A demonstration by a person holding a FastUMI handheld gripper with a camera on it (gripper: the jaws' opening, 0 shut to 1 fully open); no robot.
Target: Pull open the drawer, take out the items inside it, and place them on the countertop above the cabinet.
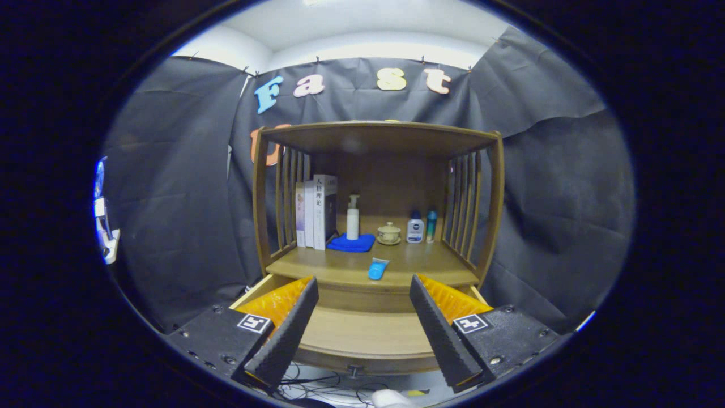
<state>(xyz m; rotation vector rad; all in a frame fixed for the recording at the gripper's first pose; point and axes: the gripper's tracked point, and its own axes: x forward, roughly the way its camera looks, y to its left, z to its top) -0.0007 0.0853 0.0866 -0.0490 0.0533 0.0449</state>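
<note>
Gripper [362, 334] spread wide, fingers hold nothing, hanging over pulled-out drawer [362, 334]. Drawer floor between fingers looks bare. Blue tube [378, 268] lies flat on countertop [419, 260] at 12 o'clock from fingers, beyond them, near front edge; long axis runs roughly front to back, slightly tilted, cap end toward gripper. Cabinet [376, 215] shelf holds, further back: upright books [316, 211] at 11 o'clock, pump bottle [353, 218] behind folded blue cloth [351, 243], lidded cup [389, 233], two small bottles [422, 226] at 1 o'clock.

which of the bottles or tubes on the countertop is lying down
The blue tube, flat near the countertop's front edge, just beyond the open fingers; the others stand upright at the back.
</note>
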